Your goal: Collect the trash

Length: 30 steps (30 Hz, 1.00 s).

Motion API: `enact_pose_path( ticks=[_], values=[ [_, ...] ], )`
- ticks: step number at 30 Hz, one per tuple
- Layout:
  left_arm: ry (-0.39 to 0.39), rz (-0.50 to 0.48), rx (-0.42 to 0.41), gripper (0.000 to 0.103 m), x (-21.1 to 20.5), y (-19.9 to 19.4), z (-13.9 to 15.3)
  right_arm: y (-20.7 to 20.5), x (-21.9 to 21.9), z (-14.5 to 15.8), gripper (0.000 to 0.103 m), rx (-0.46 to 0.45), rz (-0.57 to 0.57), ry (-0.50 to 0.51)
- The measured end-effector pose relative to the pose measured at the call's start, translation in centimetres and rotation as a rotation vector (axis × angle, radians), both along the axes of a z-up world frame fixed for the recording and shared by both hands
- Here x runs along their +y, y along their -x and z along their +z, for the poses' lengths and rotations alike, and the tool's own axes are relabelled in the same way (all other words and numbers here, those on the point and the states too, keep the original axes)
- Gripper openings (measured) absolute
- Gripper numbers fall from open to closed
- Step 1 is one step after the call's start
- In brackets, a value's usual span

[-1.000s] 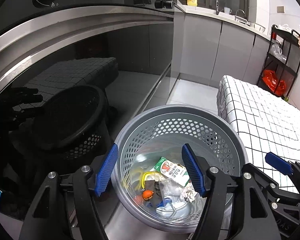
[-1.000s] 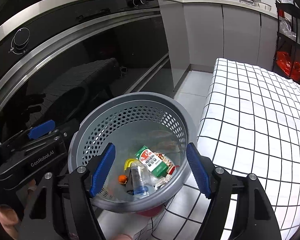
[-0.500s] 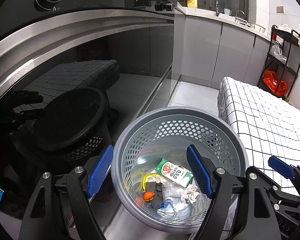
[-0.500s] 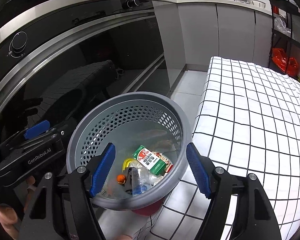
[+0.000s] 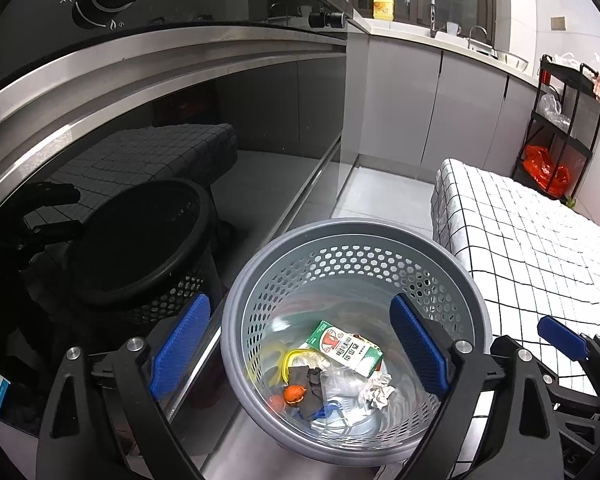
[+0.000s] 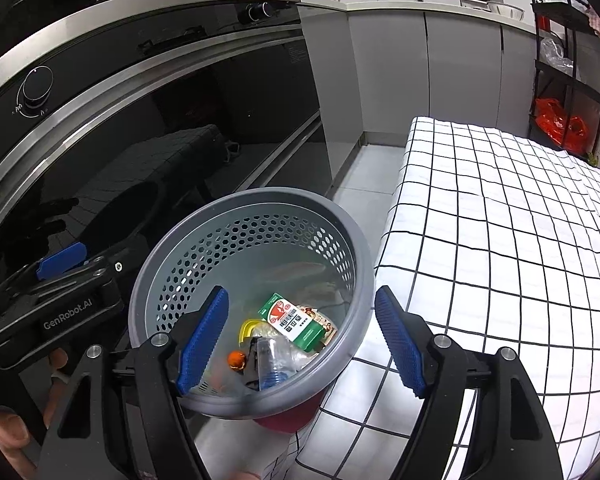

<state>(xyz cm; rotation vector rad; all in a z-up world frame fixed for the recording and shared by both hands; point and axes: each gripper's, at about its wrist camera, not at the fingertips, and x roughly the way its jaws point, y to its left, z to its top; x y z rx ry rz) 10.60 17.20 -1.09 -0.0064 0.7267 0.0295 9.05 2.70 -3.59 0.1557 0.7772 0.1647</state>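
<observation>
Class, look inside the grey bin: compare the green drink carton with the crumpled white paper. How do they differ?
The green drink carton keeps flat faces and straight edges; the crumpled white paper is a shapeless ball. The carton is printed in green and red with a barcode; the paper looks plain. The carton looks bigger than the paper. Both lie on the trash heap at the bottom of the grey bin.

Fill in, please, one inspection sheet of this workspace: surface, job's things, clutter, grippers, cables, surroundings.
Surface: checked cloth, bare where visible.
Job's things: grey perforated bin beside the cloth, holding green carton, crumpled paper, small orange piece, clear plastic.
Clutter: nothing seen outside the bin.
Grippers: left gripper opening, nothing between pads; right gripper opening, empty.
Cables: nothing seen.
Surroundings: black oven front, grey cabinets, rack with red bag.
</observation>
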Motion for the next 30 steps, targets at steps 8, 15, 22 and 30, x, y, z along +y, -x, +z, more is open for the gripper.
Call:
enact_pose_path(
  ticks=[8,15,22,30],
  values=[
    [0.006,0.003,-0.014,0.093,0.3,0.2,0.3,0.3,0.4,0.3,0.075,-0.017,-0.009,0.036],
    [0.01,-0.011,-0.028,0.093,0.2,0.5,0.5,0.6,0.2,0.6,0.075,-0.027,-0.021,0.039],
    [0.003,-0.015,-0.029,0.093,0.1,0.6,0.5,1.0,0.4,0.7,0.075,-0.034,-0.029,0.042],
    [-0.001,-0.009,-0.028,0.093,0.1,0.5,0.5,1.1,0.6,0.9,0.075,-0.045,-0.028,0.06]
  ],
)
